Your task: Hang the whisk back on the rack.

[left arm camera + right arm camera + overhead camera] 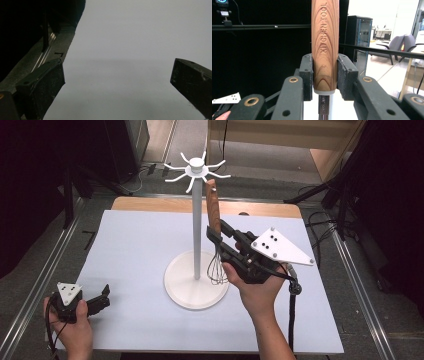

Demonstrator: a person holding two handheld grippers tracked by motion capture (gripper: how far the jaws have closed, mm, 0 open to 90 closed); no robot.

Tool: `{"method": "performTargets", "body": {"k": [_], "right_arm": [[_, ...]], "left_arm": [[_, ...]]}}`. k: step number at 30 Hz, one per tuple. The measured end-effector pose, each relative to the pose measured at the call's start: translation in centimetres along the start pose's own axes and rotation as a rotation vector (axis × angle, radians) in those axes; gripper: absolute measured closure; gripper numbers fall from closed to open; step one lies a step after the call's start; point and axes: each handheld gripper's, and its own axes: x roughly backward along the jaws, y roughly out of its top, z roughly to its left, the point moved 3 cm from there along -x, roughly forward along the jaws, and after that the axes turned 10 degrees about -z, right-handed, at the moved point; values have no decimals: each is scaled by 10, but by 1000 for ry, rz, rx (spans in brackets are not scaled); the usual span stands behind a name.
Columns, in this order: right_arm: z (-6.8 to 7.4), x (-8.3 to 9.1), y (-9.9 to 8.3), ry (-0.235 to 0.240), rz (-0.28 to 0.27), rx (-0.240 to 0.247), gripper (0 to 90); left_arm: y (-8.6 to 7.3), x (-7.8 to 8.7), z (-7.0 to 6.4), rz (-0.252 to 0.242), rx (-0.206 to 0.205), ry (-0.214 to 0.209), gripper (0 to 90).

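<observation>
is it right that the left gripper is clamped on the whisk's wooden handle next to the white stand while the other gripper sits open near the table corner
Not quite: the right gripper is the one clamped on the whisk by its wooden handle, beside the white stand. The right gripper view shows its jaws pressed against the handle. The left gripper is the one that sits open near the table corner, as the high view shows.
</observation>
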Motion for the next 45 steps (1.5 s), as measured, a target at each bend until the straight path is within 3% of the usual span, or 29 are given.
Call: {"method": "performTargets", "body": {"k": [20,30,35,36,39,43,45], "right_arm": [[-2,-6,-7,-10,-4,-2,704],[-4,-5,-9,9,-10,9,693],[-4,-2,-10,-11,46,38,490],[-4,0,-11,-7,47,33,406],[-7,3,-13,-55,54,46,141],[-14,10,-15,-88,86,8,18],[-19,14,-17,-104,95,-1,0]], "left_arm": [[0,0,0,0,-1,0,2],[0,0,0,0,-2,1,2],[0,0,0,-1,0,1,2],[0,0,0,-1,-1,1,2],[0,0,0,0,1,1,2],[0,0,0,3,-6,2,2],[0,0,0,-2,-2,1,2]]}}
